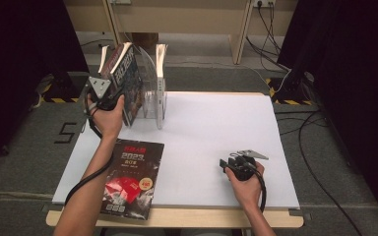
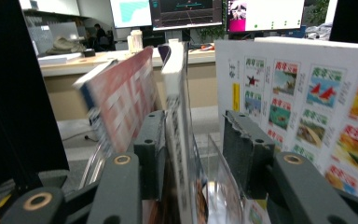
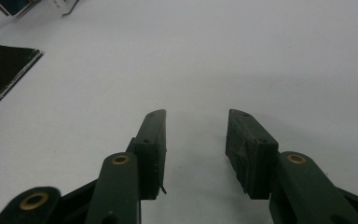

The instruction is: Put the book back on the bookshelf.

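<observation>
Black left gripper (image 2: 193, 140) jaws parted, apparently loose around magazine (image 2: 179, 116)

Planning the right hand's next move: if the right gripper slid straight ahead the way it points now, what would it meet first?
Probably nothing soon: ahead of the right gripper lies bare white table. The black magazine sits off to its left.

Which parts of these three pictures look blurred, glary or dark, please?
Left gripper view: the tilted red-patterned magazine smears with blur. High view: the clear plastic rack glints, and both sides are dark. Right gripper view: the white tabletop is evenly lit, with soft shadow between the jaws.
</observation>
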Available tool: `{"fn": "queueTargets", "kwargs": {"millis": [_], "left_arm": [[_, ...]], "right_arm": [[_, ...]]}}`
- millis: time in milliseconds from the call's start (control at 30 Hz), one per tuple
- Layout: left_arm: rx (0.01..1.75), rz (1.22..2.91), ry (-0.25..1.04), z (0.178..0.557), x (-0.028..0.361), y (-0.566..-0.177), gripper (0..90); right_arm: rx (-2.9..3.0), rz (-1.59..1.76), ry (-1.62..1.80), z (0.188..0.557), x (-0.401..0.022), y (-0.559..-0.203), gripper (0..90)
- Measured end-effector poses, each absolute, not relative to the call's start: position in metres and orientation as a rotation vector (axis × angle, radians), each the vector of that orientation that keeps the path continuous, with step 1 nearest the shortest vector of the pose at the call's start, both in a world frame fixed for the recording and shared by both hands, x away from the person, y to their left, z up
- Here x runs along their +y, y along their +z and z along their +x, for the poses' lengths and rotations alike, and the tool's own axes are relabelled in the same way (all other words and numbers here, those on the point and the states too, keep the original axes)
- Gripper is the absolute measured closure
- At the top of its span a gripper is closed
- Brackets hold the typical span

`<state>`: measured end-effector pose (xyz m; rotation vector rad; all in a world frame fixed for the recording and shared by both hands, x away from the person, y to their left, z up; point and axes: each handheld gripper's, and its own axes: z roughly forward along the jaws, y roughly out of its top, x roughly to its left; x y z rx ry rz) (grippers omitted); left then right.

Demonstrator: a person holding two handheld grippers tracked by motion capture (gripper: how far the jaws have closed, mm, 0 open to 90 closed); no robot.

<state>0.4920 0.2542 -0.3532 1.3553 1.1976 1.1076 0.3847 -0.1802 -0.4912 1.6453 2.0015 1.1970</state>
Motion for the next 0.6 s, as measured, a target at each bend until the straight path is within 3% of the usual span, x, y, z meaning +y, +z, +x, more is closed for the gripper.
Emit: {"fn": "queueTargets", "kwargs": {"millis": [133,267,400,600], "left_arm": [[1.22,1.356,1.066,0.478,0.262,-0.362,58.6],[1.268,1.306,1.01,0.474,0.273,-0.367,50.3],[1.294,1.262,0.98,0.48,0.285,-0.365,41.7],[1.314,1.263,0.892,0.501,0.297,-0.359,37.8]], "right_arm": [[1.999,1.659,1.198,0.385,-0.18,-0.491,58.3],[1.998,1.655,1.198,0.385,-0.181,-0.491,58.3],[1.997,1.658,1.197,0.385,-0.181,-0.491,58.3],[1.999,1.663,1.195,0.386,-0.182,-0.492,58.3]]}}
